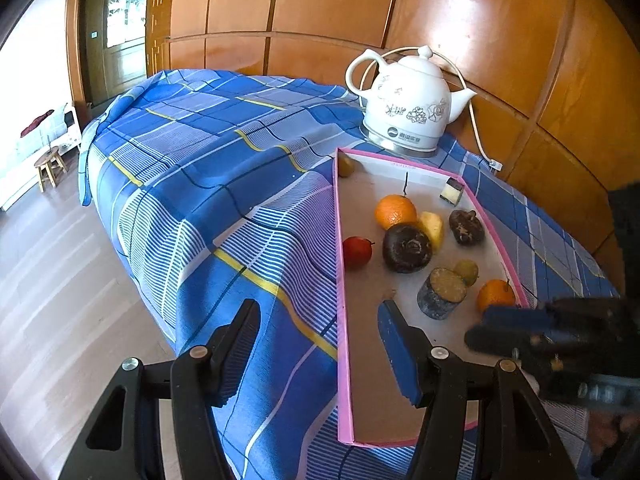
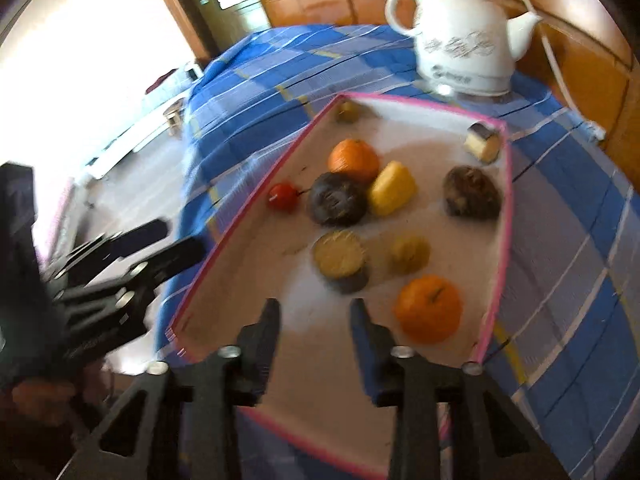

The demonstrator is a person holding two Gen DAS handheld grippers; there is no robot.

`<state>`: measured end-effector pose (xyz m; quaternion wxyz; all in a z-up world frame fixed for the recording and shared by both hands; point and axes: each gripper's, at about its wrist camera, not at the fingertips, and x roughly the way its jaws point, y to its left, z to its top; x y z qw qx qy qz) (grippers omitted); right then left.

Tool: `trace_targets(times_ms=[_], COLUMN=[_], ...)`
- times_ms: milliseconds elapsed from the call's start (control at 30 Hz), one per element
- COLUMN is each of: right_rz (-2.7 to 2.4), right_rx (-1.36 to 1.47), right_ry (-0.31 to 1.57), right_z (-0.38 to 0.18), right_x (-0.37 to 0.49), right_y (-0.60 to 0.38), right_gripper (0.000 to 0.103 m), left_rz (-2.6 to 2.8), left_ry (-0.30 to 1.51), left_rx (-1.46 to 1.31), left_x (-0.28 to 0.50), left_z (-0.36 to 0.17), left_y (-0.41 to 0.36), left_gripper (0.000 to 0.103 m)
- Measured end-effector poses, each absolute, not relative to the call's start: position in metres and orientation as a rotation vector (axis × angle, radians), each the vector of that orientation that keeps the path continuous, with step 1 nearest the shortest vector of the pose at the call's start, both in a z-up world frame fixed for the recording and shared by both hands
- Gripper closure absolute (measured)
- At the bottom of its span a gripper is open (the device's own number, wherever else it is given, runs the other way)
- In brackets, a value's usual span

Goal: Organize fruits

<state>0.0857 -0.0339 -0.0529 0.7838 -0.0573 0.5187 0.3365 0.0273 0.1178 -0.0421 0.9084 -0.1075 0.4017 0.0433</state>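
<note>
while both grippers hang spread and empty over the near end of a pink-edged tray [image 1: 340, 280], the left gripper [image 1: 318, 344] astride its rim and the right gripper [image 2: 316, 344] above its floor, the fruits, among them an orange [image 2: 428, 308] and a small red fruit [image 1: 357, 252], lie loose inside it. whether sorting is under way or over, the scene cannot say. tray and white kettle [image 1: 408, 108] sit on a blue checked cloth [image 1: 208, 184] against wood panelling.

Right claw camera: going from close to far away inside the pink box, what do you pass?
Near orange → cut cylinder piece → big dark round fruit → far orange → small yellowish fruit in the far corner, then the white kettle beyond the pink box.
</note>
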Motion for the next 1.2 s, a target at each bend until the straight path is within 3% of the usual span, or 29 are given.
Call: trace_targets(times_ms=[100, 400, 900, 1100, 1200], right_rz=[0.762, 0.668, 0.602, 0.481, 0.385], right_rx=[-0.125, -0.107, -0.169, -0.119, -0.108], right_ry=[1.15, 1.143, 1.008, 0.931, 0.876], right_z=[-0.061, -0.071, -0.045, -0.028, -0.021], right_x=[0.085, 0.114, 0.069, 0.053, 0.043], right_y=[-0.023, -0.01, -0.019, -0.04, -0.053], right_gripper=[0.079, 0.08, 0.08, 0.072, 0.067], left_rz=[0.083, 0.07, 0.075, 0.075, 0.069], left_ry=[0.83, 0.83, 0.785, 0.747, 0.714], left_rx=[-0.214, -0.185, -0.17, -0.155, -0.138], left_x=[0.027, 0.025, 0.014, 0.007, 0.0], left_z=[-0.041, -0.037, -0.026, -0.018, -0.013], left_y=[0.115, 0.11, 0.103, 0.093, 0.083], left_gripper=[0.041, 0.041, 0.041, 0.037, 0.03])
